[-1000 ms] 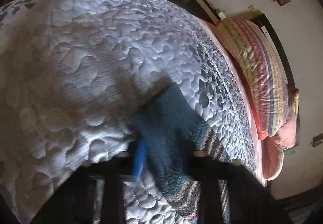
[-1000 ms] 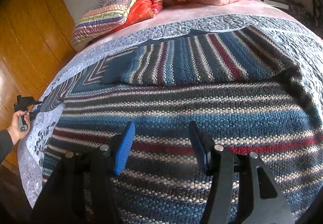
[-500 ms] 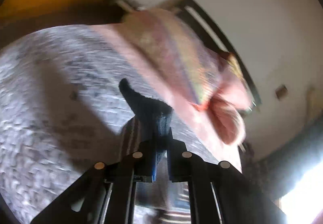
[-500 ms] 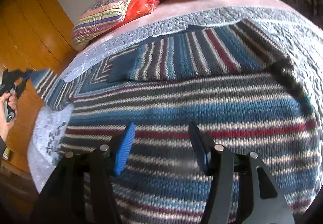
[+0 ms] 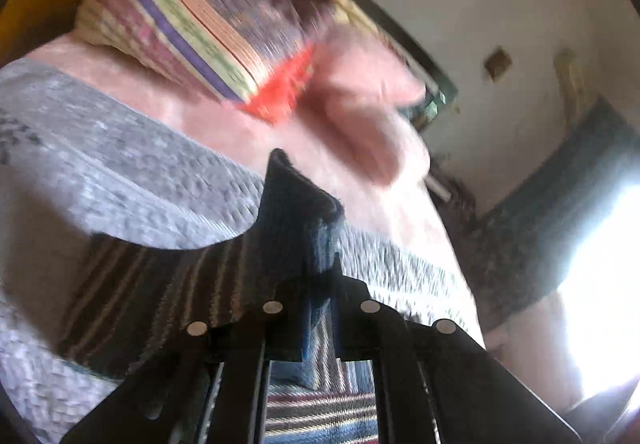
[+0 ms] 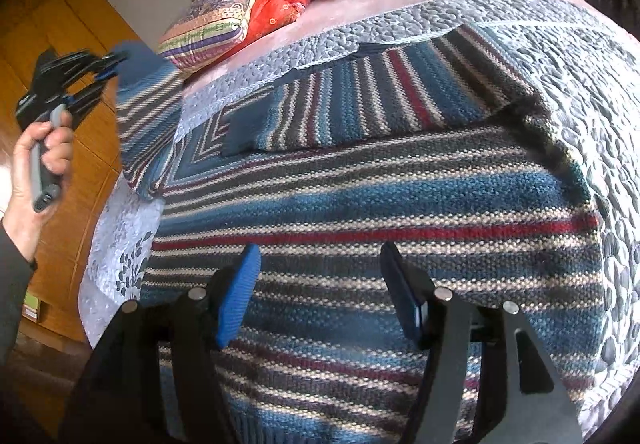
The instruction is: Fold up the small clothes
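left gripper [image 5: 318, 276] clamps sleeve [image 6: 148, 115], lifted off quilt [image 6: 400, 23] | right gripper [image 6: 320, 292] wide, over sweater [image 6: 400, 211]

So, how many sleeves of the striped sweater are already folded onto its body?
1. One sleeve lies folded across the sweater body, near the pillows. The other sleeve is lifted off the bed, gripped by the left tool.
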Available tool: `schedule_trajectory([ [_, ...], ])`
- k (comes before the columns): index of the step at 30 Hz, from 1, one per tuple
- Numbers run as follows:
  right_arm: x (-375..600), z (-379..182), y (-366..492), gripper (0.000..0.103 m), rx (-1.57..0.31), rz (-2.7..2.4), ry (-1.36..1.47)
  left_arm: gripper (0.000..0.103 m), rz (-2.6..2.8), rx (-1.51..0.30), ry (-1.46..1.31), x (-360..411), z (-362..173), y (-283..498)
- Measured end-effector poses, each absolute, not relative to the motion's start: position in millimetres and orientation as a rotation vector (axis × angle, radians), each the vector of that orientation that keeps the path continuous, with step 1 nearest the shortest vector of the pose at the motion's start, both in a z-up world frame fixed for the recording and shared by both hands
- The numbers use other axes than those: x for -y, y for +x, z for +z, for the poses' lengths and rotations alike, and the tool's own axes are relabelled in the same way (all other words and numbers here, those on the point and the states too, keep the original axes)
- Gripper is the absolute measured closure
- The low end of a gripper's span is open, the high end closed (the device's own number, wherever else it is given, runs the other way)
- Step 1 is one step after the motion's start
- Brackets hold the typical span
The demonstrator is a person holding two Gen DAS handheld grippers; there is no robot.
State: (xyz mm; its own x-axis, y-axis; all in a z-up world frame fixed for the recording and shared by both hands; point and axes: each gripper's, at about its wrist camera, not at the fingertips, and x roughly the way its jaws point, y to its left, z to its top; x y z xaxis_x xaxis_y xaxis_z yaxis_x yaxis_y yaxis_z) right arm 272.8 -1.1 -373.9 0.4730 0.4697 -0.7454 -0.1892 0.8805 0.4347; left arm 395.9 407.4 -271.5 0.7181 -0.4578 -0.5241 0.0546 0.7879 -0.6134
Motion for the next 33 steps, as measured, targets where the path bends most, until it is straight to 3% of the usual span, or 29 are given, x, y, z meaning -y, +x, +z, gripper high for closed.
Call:
schedule_trajectory([
  [11,22,-380,319,0.041,-1.053,0.440,0.416,0.092,-0.416,-0.965,-0.401,-259,-382,429],
  [17,17,-383,382,0.033,-1.158,0.568,0.654,0.032,-0.404,-0.967,-0.313,-261,-392,394],
  [19,8,-392,410,0.034,-1.211,0.623,0.777,0.027,-0.401,-0.959,-0.349,-284,-383,379],
  [24,-34,-428,456,0.050,-1.350,0.660,0.906,0.022,-0.377,-0.961,-0.486,-344,-375,331],
  [29,-64,-449,483,0.059,-1.402,0.638,0.936,0.021,-0.347,-0.958,-0.569,-382,-382,290],
  [33,-75,-452,493,0.077,-1.400,0.614,0.923,0.021,-0.323,-0.968,-0.616,-399,-396,280],
])
